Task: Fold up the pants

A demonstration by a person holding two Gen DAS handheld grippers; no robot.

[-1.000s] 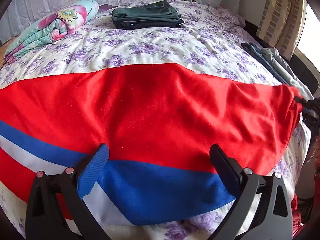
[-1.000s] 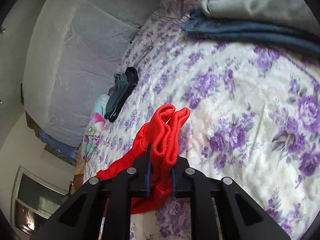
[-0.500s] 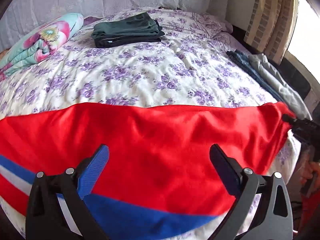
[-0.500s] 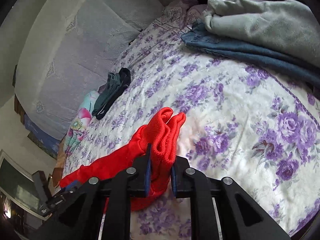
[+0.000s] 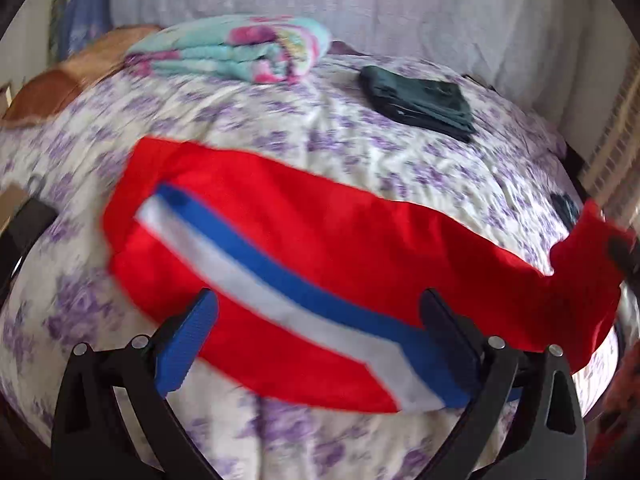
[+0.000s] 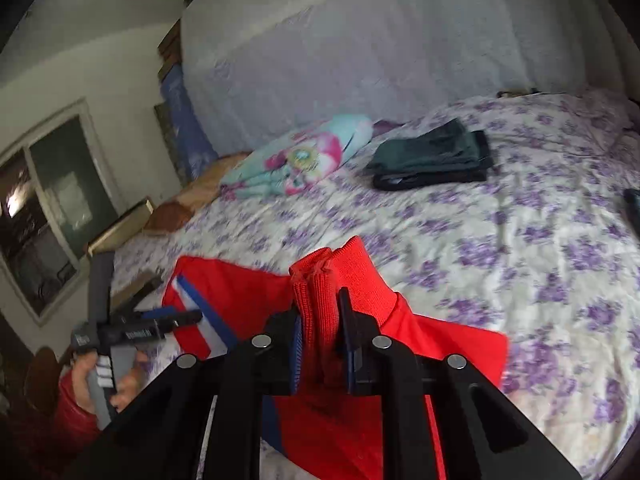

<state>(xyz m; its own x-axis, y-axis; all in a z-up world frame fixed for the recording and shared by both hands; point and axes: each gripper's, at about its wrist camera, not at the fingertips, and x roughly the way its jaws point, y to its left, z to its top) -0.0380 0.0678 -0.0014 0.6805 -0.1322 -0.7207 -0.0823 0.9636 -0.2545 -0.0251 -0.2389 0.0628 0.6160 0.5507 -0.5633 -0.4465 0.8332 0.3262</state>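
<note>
Your red pants (image 5: 320,240) lie stretched in a long band across the near part of the bed (image 5: 360,160), blue and white stripe up, one end near the left edge of the bed and the other bunched at the right edge. Beyond the band the floral cover is bare up to the folded dark green pants (image 5: 420,100) and the rolled turquoise blanket (image 5: 240,52), so there is open room to fold away from you. Your left gripper (image 5: 320,316) hangs over the near edge of the pants with its jaws spread wide and nothing pressed between them. Your right gripper (image 6: 320,316) has its jaws clamped on the ribbed red cuff (image 6: 320,280), which stands up between the pads; they are easing apart slightly, yet the cloth is still pinched.

A second ago the red cloth filled most of the left view; now it shows as a narrower, slanted band with more bed visible around it. The right view has rolled from tilted to nearly level. The blur says both hands are moving.

The bed has a pale cloth-covered headboard (image 6: 360,40); a window (image 6: 52,208) sits in the wall at left
</note>
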